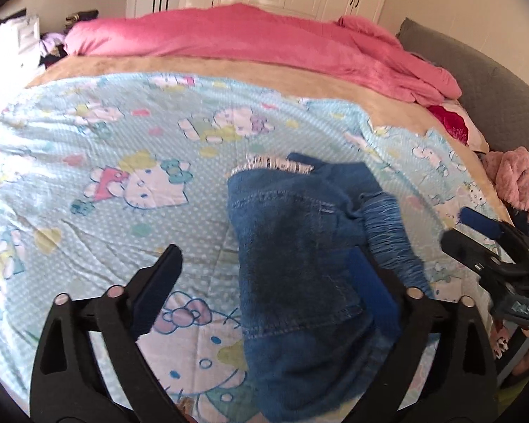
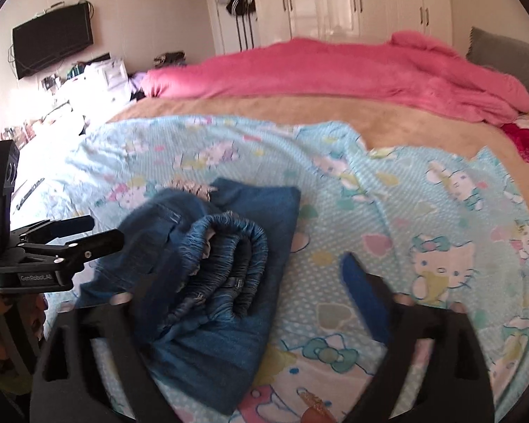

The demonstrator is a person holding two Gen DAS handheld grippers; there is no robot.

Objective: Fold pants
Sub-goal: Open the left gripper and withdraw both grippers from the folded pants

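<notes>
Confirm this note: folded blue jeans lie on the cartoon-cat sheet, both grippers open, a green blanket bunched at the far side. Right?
Not quite: the blanket at the far side is pink, as the right wrist view shows. The jeans, sheet, open left gripper and open right gripper stand.

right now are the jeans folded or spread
Folded: the jeans lie as a compact bundle on the sheet, the waistband doubled on top.

Dark blue denim pants with a white frayed hem; pale blue polka-dot cartoon-cat bedsheet; plain tan blanket; hot pink fleece duvet.
</notes>
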